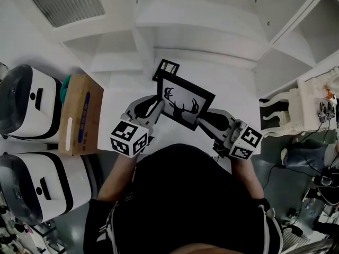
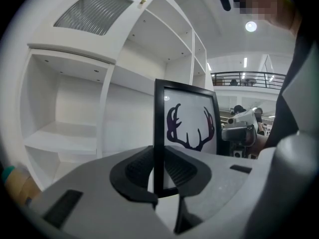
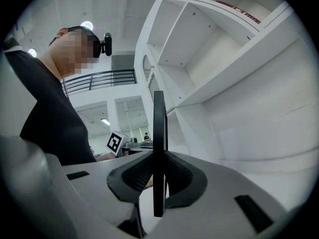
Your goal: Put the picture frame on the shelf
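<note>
Left claw (image 1: 156,110) and right claw (image 1: 204,121) pinch opposite edges of the thin, black-rimmed rectangular picture frame (image 1: 184,101).

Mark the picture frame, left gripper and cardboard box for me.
picture frame (image 1: 185,102): head view, middle of the antler print.
left gripper (image 2: 158,169): left gripper view, between the pads clamping the picture frame's edge.
cardboard box (image 1: 82,112): head view, top face.

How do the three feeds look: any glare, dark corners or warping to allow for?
Head view: dim, shelf lines bowed, picture frame sharp. Left gripper view: black fisheye corners, bright ceiling lamp, antler print clear. Right gripper view: same corners, frame edge-on, sharp.
</note>
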{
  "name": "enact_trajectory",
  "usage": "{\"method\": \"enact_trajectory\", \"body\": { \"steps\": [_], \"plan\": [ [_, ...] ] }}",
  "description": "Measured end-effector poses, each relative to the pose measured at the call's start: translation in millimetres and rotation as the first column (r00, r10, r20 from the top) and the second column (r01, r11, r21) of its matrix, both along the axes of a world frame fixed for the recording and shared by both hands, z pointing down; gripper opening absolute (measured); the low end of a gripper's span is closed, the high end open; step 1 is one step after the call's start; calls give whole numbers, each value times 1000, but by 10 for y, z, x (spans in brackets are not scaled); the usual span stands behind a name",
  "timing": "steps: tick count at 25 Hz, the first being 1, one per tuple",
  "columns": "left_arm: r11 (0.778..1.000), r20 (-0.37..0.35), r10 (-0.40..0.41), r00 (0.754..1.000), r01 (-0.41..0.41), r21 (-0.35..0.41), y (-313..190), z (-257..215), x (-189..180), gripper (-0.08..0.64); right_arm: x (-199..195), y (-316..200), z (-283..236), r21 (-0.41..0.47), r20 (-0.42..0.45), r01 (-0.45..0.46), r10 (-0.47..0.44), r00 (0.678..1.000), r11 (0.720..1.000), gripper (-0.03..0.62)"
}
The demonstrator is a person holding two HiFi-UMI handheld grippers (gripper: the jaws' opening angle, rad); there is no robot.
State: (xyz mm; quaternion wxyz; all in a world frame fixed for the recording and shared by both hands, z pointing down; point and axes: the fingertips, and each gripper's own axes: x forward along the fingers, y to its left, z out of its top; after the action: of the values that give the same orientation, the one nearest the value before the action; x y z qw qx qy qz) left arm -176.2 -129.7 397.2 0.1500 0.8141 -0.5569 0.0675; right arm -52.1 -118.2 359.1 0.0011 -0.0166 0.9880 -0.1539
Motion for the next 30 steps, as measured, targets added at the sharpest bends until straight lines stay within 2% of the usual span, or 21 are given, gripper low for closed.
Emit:
{"method": "enact_trajectory", "body": {
  "steps": [6,12,20,26,30],
  "plan": [
    [996,35,47,998,-50,80,-31,-279,24,78,12,-13,-167,13,17,-8,7,1000,1000,72],
    [989,45,47,998,-52,137,-21,-430,63,92,26,1,-254,14,44,-9,9,999,1000,71],
    [986,49,6,999,-14,166,53,-508,-13,97,32,3,-301,13,62,-8,7,998,1000,71],
    [993,66,-39,997,31,118,176,-477,-151,97,19,29,-361,40,45,-48,46,998,998,71],
    [987,77,-88,993,77,139,345,-525,-283,96,9,84,-440,62,46,-85,83,996,994,71]
  ]
}}
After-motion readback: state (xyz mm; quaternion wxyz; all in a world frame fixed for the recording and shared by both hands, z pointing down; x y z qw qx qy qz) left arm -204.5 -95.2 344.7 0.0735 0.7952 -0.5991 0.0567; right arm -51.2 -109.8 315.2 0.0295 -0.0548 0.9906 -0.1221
